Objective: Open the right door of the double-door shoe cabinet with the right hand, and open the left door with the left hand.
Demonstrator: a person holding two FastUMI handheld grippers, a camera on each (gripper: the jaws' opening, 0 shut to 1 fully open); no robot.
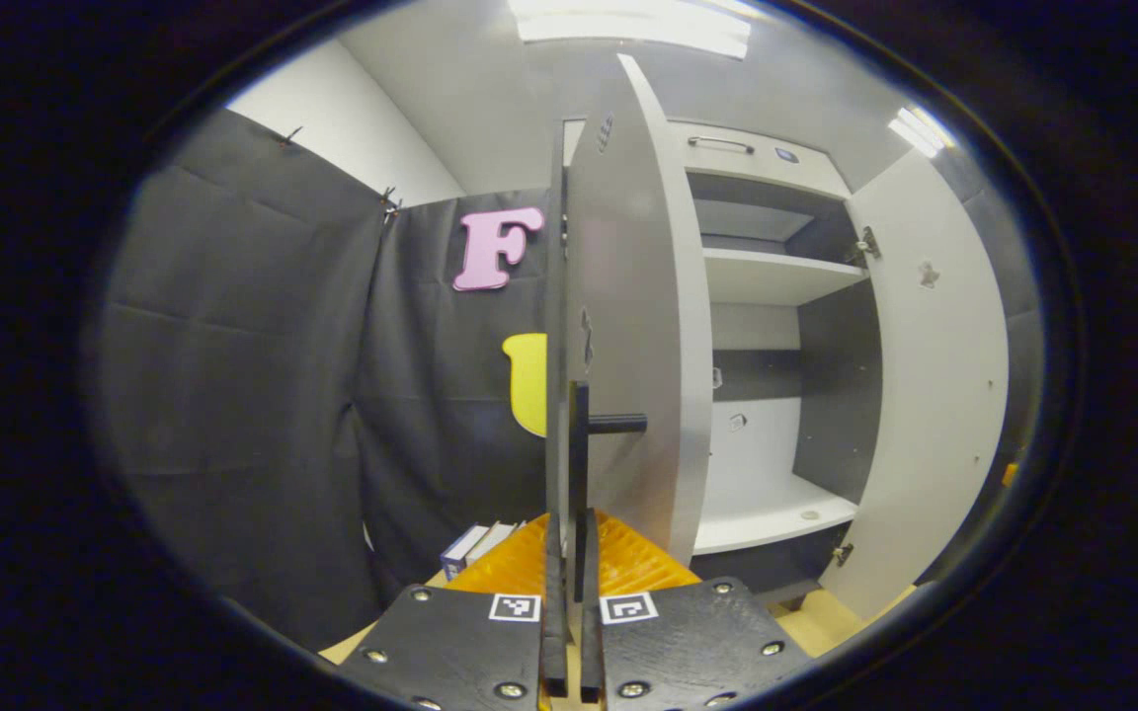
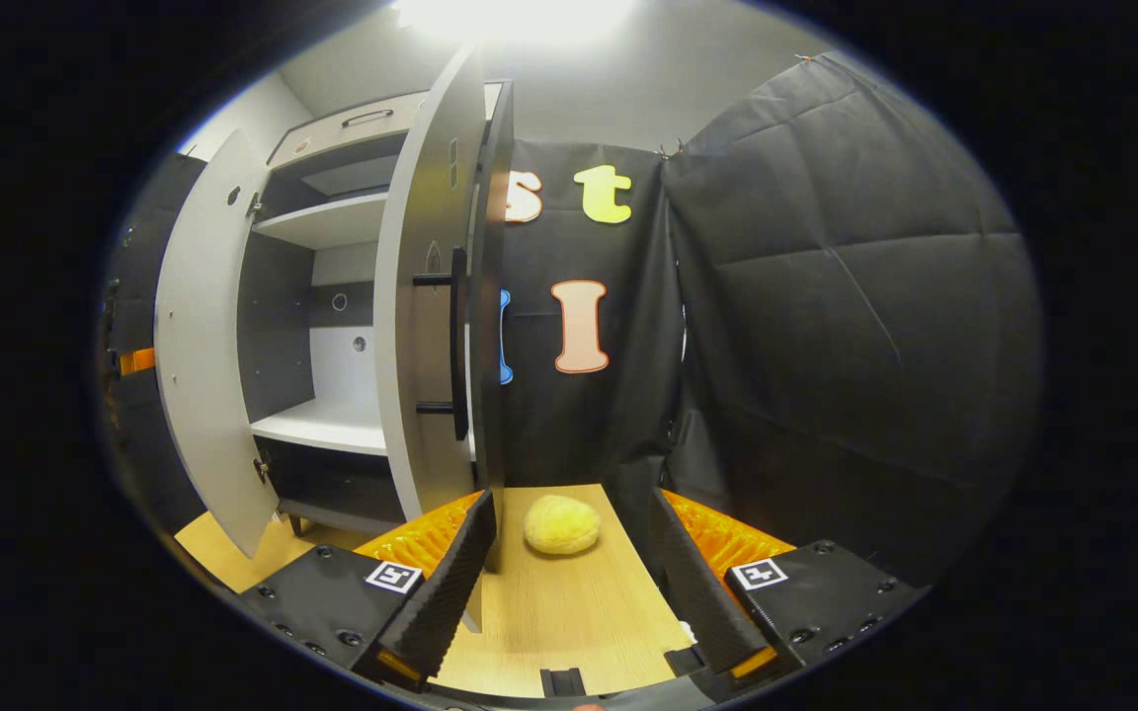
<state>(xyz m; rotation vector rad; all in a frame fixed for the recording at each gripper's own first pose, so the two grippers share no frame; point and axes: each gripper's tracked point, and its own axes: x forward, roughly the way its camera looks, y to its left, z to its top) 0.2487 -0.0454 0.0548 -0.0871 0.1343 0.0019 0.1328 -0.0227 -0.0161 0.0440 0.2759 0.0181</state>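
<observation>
A: Cabinet (image 1: 776,276) status?
B: Both doors swung wide, shelves exposed.
A: Left gripper (image 1: 570,553)?
B: Fingers pinched on the left door's (image 1: 628,326) black handle (image 1: 579,464), seen edge-on.
A: Right gripper (image 2: 574,583)?
B: Fingers spread, holding nothing, just beside the right door (image 2: 431,296).
A: Remaining?
B: Probably only letting go on the left.

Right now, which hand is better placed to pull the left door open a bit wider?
Left. The left tongs are closed on the left door's handle, ready to pull. The right tongs stand open beside the right door, gripping nothing.
</observation>
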